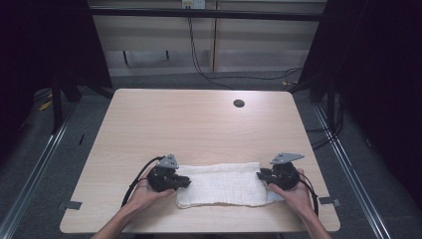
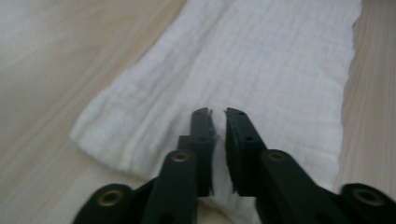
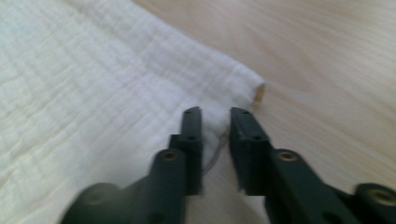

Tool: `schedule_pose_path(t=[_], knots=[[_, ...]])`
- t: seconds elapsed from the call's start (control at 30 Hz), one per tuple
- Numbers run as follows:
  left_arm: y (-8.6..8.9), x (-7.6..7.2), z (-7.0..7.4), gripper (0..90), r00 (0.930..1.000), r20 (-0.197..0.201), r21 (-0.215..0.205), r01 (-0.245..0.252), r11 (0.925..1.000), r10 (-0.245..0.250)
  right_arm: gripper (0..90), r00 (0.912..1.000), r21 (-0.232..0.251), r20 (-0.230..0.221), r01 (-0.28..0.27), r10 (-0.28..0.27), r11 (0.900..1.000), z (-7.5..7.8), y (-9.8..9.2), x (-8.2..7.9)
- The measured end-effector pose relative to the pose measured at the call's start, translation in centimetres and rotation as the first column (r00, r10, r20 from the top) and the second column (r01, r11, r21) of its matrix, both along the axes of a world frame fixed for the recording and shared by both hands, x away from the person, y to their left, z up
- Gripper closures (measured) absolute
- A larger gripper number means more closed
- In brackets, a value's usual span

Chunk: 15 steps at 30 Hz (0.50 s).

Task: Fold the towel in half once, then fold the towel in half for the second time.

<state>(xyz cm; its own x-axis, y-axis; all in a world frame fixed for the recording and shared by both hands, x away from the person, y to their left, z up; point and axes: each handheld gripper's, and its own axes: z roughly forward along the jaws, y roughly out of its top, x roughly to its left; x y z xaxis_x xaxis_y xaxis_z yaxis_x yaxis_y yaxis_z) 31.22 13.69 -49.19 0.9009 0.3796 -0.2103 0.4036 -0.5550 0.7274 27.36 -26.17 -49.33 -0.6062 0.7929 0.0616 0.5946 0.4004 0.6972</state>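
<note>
A white folded cloth [image 1: 224, 185] lies lengthwise near the table's front edge. At its left end lies my left gripper [image 1: 186, 182], held in a hand. In the left gripper view the gripper [image 2: 218, 113] has its jaws drawn close together, with a thin pinch of the cloth [image 2: 261, 60] between them. My right gripper [image 1: 260, 175] lies at the right end of the cloth. In the right gripper view the gripper [image 3: 215, 112] has its jaws a little apart over the cloth [image 3: 93, 70]. A puff of fabric and a loose thread sit in the gap, near the rolled corner.
The light wooden table [image 1: 199, 124] has a round dark cable hole [image 1: 239, 103] at its far right. Cables run across the grey floor behind it. Dark curtains and metal rails flank both sides.
</note>
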Motion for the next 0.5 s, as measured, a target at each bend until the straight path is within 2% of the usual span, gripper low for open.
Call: schedule_pose_path(t=[0.03, 0.1, 0.13, 0.17, 0.23, 0.27, 0.3, 0.33, 0.37, 0.4, 0.47, 0.5], knots=[[0.5, 0.1, 0.2, 71.4, 0.9999, -0.008, -0.020, -0.015, 0.9997, 0.015, 66.2, 0.9996, 0.022, 0.023, -0.016, 0.015, 1.000, 0.6, 0.3, -0.3], [0.8, 0.2, 0.3, 69.1, 0.9995, -0.011, -0.028, -0.030, 0.9992, 0.030, 65.6, 0.9992, 0.027, 0.027, -0.028, 0.028, 0.999, 0.8, 0.6, -0.5], [1.1, 0.3, 0.5, 63.6, 0.9990, 0.001, -0.028, -0.045, 0.9986, 0.045, 63.5, 0.9984, 0.050, 0.031, -0.049, 0.048, 0.998, 1.1, 1.3, -0.8], [1.8, 0.6, 0.9, 61.5, 0.9968, 0.007, -0.046, -0.079, 0.9958, 0.080, 63.0, 0.9979, 0.053, 0.031, -0.059, 0.057, 0.997, 1.3, 1.7, -0.9], [2.1, 0.8, 1.1, 55.0, 0.9954, 0.006, -0.054, -0.096, 0.9940, 0.096, 61.4, 0.9971, 0.066, 0.034, -0.070, 0.068, 0.995, 1.4, 2.2, -1.0], [2.5, 1.3, 1.3, 51.6, 0.9929, -0.018, -0.058, -0.118, 0.9913, 0.117, 56.7, 0.9956, 0.076, 0.031, -0.091, 0.089, 0.993, 1.6, 3.1, -1.3], [2.5, 1.3, 1.3, 50.5, 0.9929, -0.018, -0.058, -0.118, 0.9913, 0.117, 56.7, 0.9956, 0.076, 0.031, -0.091, 0.089, 0.993, 1.6, 3.1, -1.3], [2.4, 2.1, 1.4, 50.3, 0.9922, -0.027, -0.066, -0.123, 0.9902, 0.122, 54.2, 0.9931, 0.056, 0.022, -0.117, 0.115, 0.992, 1.7, 4.1, -1.5], [2.4, 2.1, 1.4, 49.9, 0.9922, -0.027, -0.066, -0.123, 0.9902, 0.122, 54.2, 0.9931, 0.056, 0.022, -0.117, 0.115, 0.992, 1.7, 4.1, -1.5], [2.1, 2.9, 1.4, 49.3, 0.9935, -0.032, -0.057, -0.111, 0.9921, 0.110, 52.4, 0.9891, 0.061, 0.014, -0.147, 0.146, 0.987, 1.6, 5.0, -1.6], [2.0, 3.2, 1.5, 49.0, 0.9934, -0.022, -0.057, -0.114, 0.9919, 0.113, 51.8, 0.9838, 0.076, 0.017, -0.179, 0.178, 0.981, 1.7, 5.9, -1.6], [1.9, 3.5, 1.5, 49.0, 0.9935, -0.029, -0.063, -0.112, 0.9918, 0.110, 51.8, 0.9838, 0.076, 0.017, -0.179, 0.178, 0.981, 1.7, 5.9, -1.6]])
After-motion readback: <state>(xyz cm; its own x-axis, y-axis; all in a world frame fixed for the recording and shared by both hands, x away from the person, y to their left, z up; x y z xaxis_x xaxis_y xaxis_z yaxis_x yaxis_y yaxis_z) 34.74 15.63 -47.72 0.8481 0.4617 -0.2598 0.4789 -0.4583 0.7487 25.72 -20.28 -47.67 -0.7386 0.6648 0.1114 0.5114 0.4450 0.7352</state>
